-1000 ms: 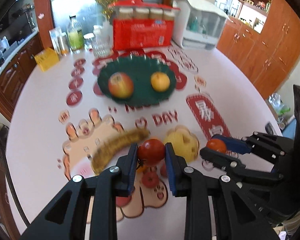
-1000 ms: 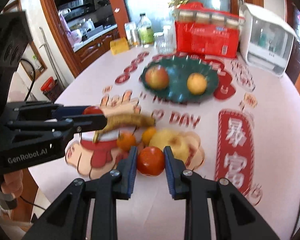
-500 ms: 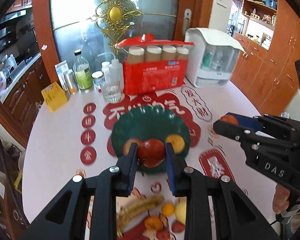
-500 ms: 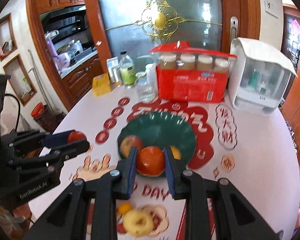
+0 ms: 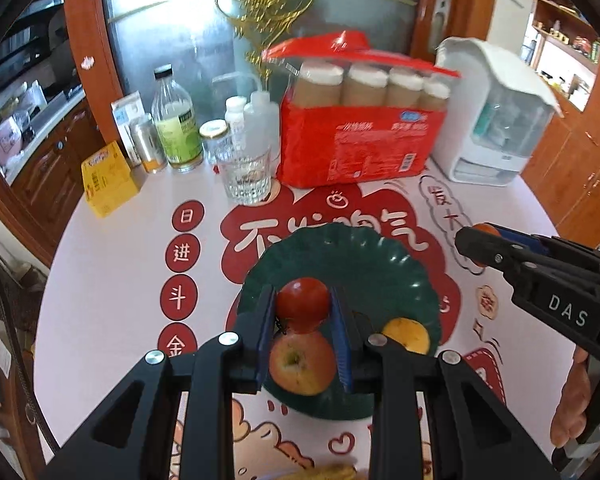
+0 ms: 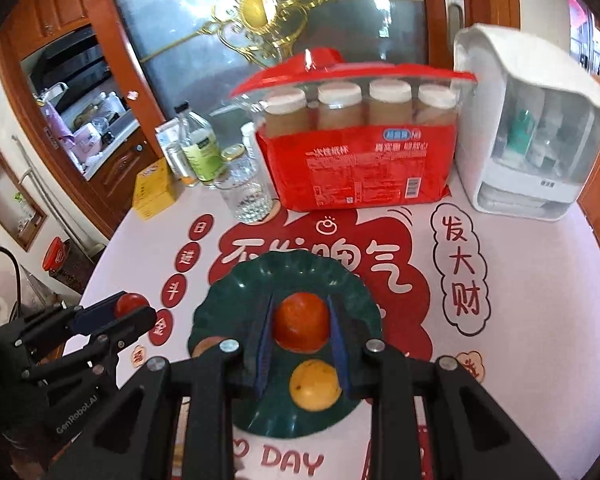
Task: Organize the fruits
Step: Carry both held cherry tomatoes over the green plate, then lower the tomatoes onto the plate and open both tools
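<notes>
Bright daylight glares off the frosted glass door [image 5: 204, 40] behind the surface [image 5: 112, 280], both views staying fairly sharp while fisheye bending curves edges into black corners.

The right gripper [image 6: 302, 334] clamps an orange-red fruit [image 6: 302, 326] above a green plate [image 6: 236, 288] holding a yellow orange [image 6: 315, 385]; at left, the left gripper [image 6: 134, 310] grips a red tomato [image 6: 129, 303].
</notes>
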{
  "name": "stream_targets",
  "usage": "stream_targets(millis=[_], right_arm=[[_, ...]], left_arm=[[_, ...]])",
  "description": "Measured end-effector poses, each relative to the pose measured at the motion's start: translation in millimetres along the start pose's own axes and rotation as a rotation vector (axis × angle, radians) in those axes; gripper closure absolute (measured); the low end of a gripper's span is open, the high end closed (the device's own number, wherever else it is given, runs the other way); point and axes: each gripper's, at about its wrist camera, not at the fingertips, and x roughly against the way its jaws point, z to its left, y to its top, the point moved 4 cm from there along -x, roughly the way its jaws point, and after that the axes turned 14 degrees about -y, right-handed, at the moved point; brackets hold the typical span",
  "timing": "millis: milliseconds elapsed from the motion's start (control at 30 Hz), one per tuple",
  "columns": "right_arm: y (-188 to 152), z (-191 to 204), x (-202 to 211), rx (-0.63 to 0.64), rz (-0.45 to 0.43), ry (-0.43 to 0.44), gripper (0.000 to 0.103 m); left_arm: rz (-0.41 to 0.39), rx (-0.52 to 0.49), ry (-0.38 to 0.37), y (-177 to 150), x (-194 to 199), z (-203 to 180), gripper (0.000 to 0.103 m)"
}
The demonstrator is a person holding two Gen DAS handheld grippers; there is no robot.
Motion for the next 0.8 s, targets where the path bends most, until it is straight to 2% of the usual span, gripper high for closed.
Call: stream_targets(millis=[233,800], right_arm=[[-10.2,1.4,-42.9,-0.002,0.070,-0.001,0.077],[-35.4,13.9,-97.6,0.059,0.173,0.029,0.077]], left_arm=[[0.047,0.025,0.012,-1.3,-44.1,5.6,0.078],[0.151,0.067,0.005,-14.0,-108.9,15.1,0.078]])
